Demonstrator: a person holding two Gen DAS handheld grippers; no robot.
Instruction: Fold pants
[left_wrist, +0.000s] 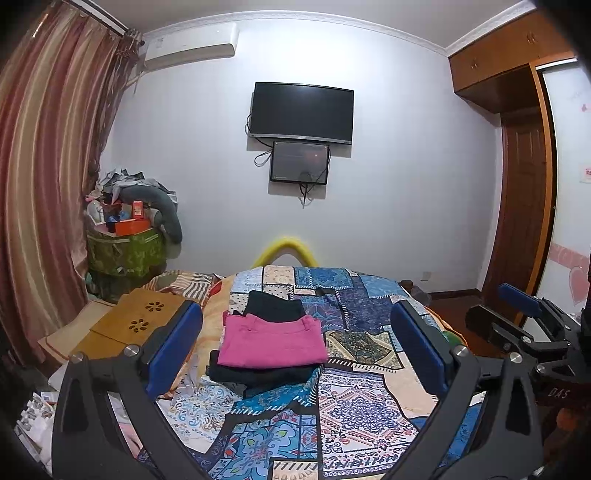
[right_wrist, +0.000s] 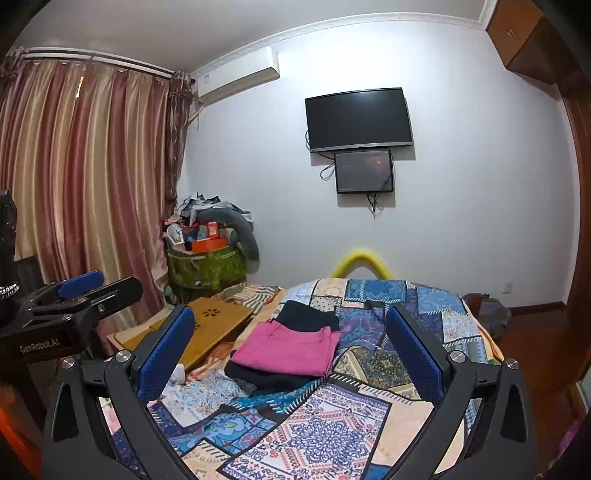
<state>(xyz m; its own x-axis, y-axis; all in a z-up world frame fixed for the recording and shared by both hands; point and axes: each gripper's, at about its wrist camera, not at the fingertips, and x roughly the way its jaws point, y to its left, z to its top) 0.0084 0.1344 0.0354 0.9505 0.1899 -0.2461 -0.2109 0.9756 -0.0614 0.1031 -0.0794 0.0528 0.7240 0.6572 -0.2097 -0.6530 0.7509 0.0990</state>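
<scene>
Folded pink pants (left_wrist: 271, 341) lie on top of a stack of folded black garments (left_wrist: 258, 374) on the patchwork bedspread (left_wrist: 354, 406). Another folded black garment (left_wrist: 275, 305) lies just behind them. The stack also shows in the right wrist view: pink pants (right_wrist: 288, 349), black layer below (right_wrist: 266, 376). My left gripper (left_wrist: 295, 347) is open and empty, held above the bed short of the stack. My right gripper (right_wrist: 291, 354) is open and empty, likewise held back. Each gripper shows at the edge of the other's view: the right one (left_wrist: 517, 314), the left one (right_wrist: 81, 291).
A wooden lap desk (left_wrist: 140, 321) lies on the bed's left side. A green box piled with clutter (left_wrist: 125, 251) stands by the curtain (left_wrist: 44, 184). A TV (left_wrist: 301, 112) hangs on the far wall. A wooden wardrobe (left_wrist: 524, 184) stands on the right.
</scene>
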